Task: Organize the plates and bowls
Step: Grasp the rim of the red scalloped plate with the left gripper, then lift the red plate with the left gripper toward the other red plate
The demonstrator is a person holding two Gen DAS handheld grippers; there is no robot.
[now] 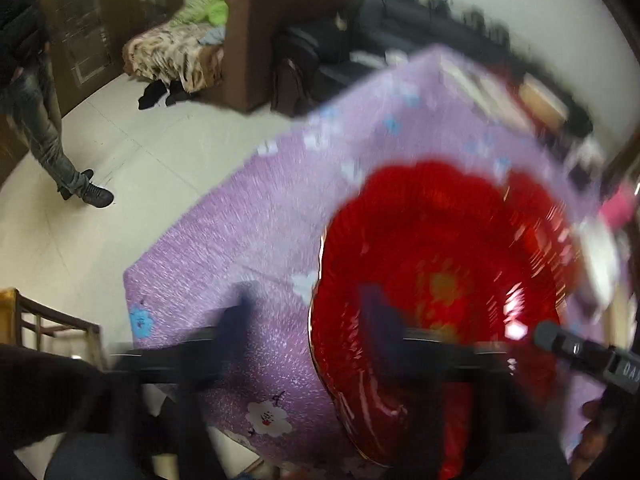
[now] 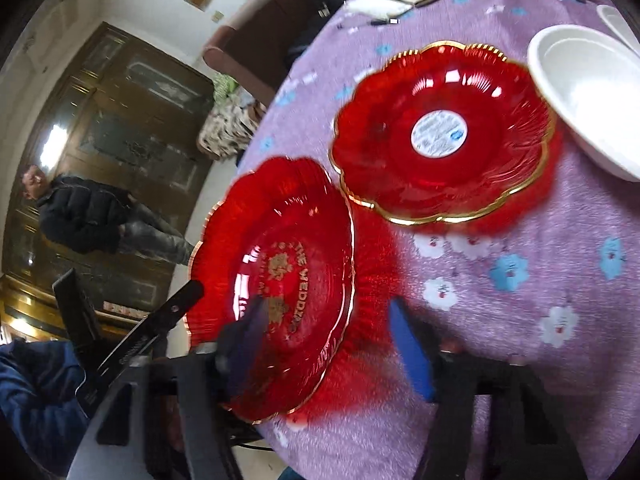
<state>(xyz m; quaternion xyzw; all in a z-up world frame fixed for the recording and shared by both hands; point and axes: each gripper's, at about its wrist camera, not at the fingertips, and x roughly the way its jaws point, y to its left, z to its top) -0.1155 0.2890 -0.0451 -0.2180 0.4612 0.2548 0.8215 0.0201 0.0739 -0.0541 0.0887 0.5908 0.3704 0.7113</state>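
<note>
- The left gripper (image 1: 304, 286) points down at the table (image 1: 224, 232), which wears a purple flowered cloth; its view is badly smeared.
- Its fingers (image 1: 236, 312) stand apart on either side of the near rim of a red plate (image 1: 440, 240). One is over the cloth at 9 o'clock of the rim, the other over the plate's inside, and neither is clamped on it.
- The right gripper (image 2: 325, 302) straddles the same plate's rim at about 5 o'clock. Its fingers (image 2: 412, 352) are released, with a clear gap between them.
- This plate, with gold lettering, sits at the table's edge.
- A second red plate (image 2: 440, 136), gold-rimmed with a round white sticker, lies at 1 o'clock of the first, just beside it.
- A white bowl (image 2: 592, 100) overlaps that second plate's rim at 3 o'clock.
- A person (image 2: 88, 212) in a dark jacket stands on the floor, well apart from the table.
</note>
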